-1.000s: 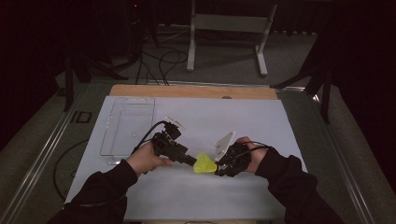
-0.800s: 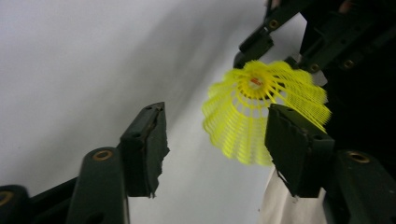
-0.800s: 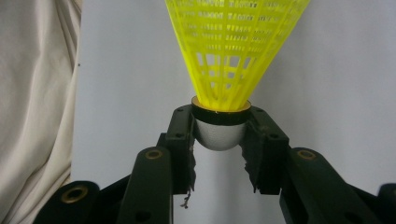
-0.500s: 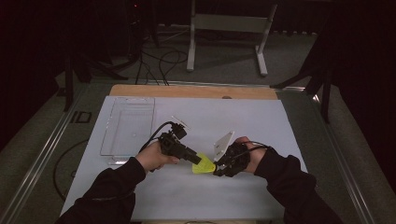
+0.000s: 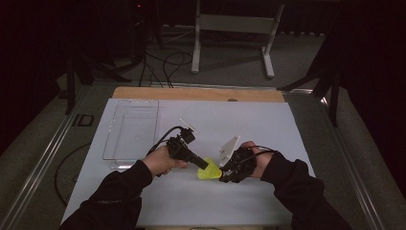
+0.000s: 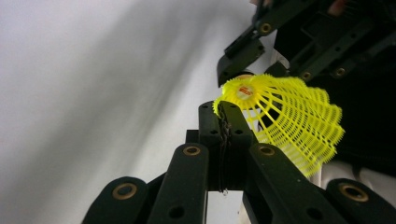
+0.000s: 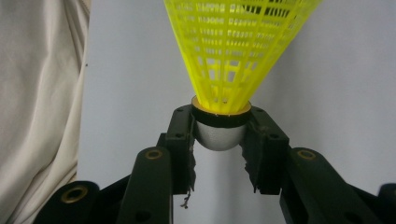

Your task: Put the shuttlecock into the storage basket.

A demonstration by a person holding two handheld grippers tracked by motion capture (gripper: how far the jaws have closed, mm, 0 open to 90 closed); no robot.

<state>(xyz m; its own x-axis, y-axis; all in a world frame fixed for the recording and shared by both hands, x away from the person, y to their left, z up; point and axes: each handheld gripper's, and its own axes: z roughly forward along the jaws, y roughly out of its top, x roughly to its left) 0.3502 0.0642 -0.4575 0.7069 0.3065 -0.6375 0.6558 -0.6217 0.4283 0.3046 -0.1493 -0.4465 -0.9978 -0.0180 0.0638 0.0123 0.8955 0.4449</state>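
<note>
right gripper jaws clamp the rounded grey cork base of a yellow plastic shuttlecock, one jaw on each side, the black band of the base just above the pads; the mesh skirt flares away from the jaws over the white table surface. left gripper jaws are pressed together, pinching the rim of the shuttlecock's skirt, with the mesh cone spreading to the right of the jaws. the right gripper's jaws show behind the shuttlecock's cork end in the left gripper view.

in the high view the shuttlecock sits between the two grippers, near the front middle of the table, just above or on the white surface, cannot tell which. left gripper comes in from the left, held in the person's left hand, cable looping up behind it. right gripper comes in from the right, held in the right hand. both forearms are in dark sleeves. a clear plastic tray lies on the left part of the table, well apart from the hands. a light cloth fills the left side of the right gripper view.
</note>
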